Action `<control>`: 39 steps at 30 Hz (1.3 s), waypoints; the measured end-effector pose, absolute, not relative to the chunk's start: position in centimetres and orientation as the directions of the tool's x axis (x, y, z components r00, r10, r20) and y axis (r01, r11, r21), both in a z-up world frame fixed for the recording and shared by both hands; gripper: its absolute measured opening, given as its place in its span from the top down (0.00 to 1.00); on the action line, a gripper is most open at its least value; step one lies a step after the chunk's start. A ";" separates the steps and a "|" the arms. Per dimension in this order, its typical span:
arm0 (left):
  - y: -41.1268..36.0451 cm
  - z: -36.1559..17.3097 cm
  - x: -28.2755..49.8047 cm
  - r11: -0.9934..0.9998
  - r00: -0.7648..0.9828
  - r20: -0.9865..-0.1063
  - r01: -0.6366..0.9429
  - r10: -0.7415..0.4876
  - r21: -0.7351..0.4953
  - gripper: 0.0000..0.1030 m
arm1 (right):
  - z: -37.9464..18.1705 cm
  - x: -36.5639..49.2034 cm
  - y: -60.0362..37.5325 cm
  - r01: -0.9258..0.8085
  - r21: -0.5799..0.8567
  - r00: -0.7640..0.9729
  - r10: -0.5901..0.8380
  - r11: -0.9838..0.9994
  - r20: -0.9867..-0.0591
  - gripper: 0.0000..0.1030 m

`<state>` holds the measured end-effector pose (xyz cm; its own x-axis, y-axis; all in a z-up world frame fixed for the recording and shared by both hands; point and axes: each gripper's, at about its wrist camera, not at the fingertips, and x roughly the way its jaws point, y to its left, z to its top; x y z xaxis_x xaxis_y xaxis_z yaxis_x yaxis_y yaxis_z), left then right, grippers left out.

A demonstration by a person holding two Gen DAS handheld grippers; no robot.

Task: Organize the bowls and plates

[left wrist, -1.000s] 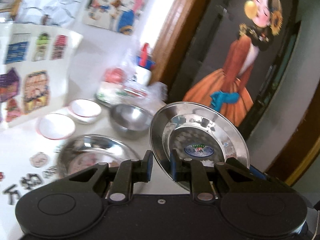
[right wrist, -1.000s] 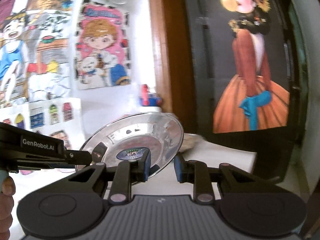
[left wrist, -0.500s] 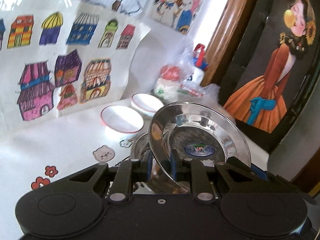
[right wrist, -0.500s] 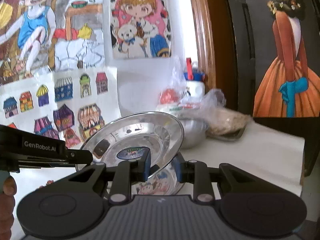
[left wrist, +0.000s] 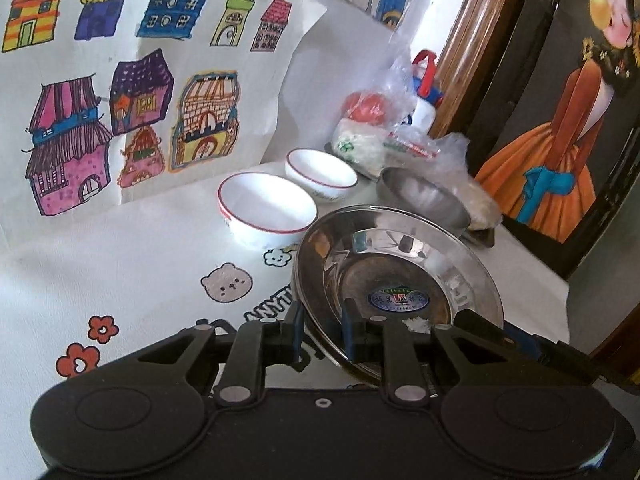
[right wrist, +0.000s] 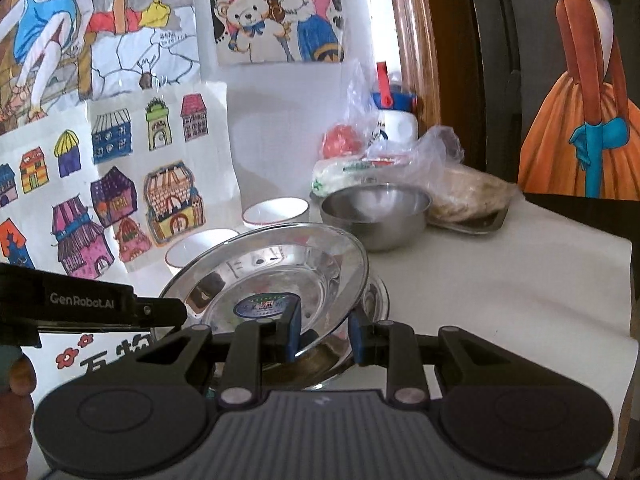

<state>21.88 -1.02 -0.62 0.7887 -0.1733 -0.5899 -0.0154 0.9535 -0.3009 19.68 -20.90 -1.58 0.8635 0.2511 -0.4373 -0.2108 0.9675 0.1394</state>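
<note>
A steel plate [left wrist: 400, 276] with a blue sticker is held tilted by both grippers. My left gripper [left wrist: 322, 330] is shut on its near rim. My right gripper [right wrist: 324, 334] is shut on its rim too, and the plate [right wrist: 272, 276] hovers just over a second steel plate [right wrist: 372, 300] lying on the table. Two white red-rimmed bowls [left wrist: 266, 210] [left wrist: 320, 174] stand behind it, with a steel bowl [left wrist: 424, 198] to their right. In the right wrist view the steel bowl [right wrist: 376, 212] and the white bowls [right wrist: 276, 212] show as well.
Food bags [right wrist: 384, 160], a white bottle with blue cap [right wrist: 394, 116] and a tray of flatbread [right wrist: 472, 200] sit at the back. Drawings [left wrist: 140, 112] lean on the wall at left. The table's right edge [right wrist: 628, 280] drops off near a dark painted panel.
Both grippers have lowered the held plate toward the table, over the other steel plate. The bowls now look closer.
</note>
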 end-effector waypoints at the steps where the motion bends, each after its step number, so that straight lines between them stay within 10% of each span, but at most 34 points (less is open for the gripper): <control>1: -1.1 -0.7 22.0 0.955 0.784 -0.596 -0.017 -0.171 -0.296 0.78 | -1.6 19.8 -20.9 -0.209 0.140 0.862 0.250 0.968 -0.442 0.72; 24: -1.4 -1.2 22.8 0.966 0.769 -0.618 -0.009 -0.159 -0.260 0.75 | -1.8 20.3 -20.7 -0.224 0.167 0.846 0.276 0.960 -0.455 0.62; 33: -1.1 -0.6 22.2 0.971 0.786 -0.606 -0.031 -0.122 -0.236 0.71 | -1.6 20.0 -20.7 -0.190 0.104 0.867 0.216 0.976 -0.449 0.40; 39: -0.7 0.2 21.1 0.972 0.803 -0.586 -0.038 -0.108 -0.230 0.49 | -1.3 18.6 -20.8 -0.181 0.090 0.892 0.202 0.979 -0.404 0.15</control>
<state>21.11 -0.74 0.25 0.8029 -0.1076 -0.5864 -0.0380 0.9723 -0.2305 18.61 -20.79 -1.25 0.8921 0.2022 -0.4040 -0.1814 0.9793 0.0897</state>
